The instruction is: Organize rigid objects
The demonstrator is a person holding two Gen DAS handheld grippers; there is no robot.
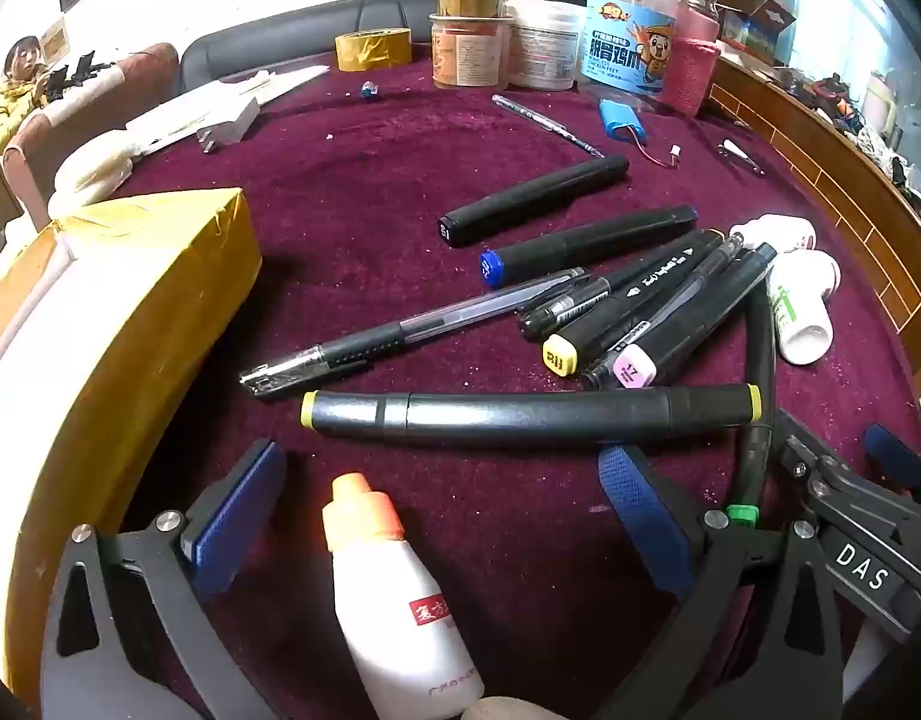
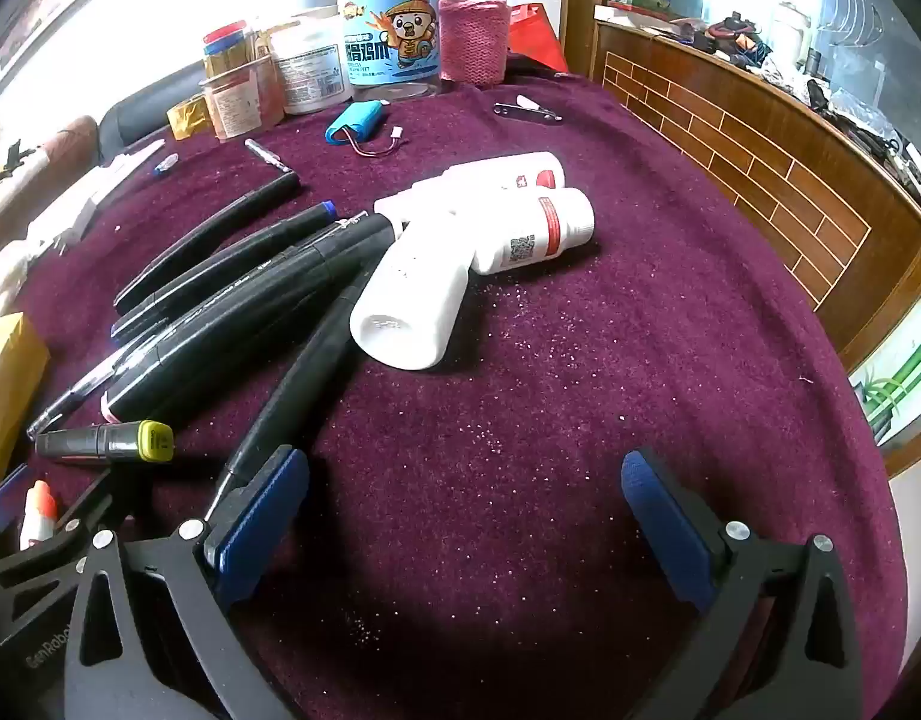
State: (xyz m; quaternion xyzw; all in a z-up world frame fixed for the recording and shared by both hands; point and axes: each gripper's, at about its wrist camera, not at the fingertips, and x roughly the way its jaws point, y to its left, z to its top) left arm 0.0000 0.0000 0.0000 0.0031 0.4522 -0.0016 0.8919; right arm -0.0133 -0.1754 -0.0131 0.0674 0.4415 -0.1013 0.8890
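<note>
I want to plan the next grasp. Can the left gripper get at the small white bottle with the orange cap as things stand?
Probably yes. The left gripper has its jaws wide open, and the small white bottle already lies between them on the purple cloth. Nothing lies over it; the yellow-capped marker lies beyond its cap.

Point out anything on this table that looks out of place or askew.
The small bottle with the orange cap lies alone between the open left claw pads, apart from the three white bottles grouped at the far side. The markers lie fanned and overlapping, not lined up. White crumbs speckle the cloth.
</note>
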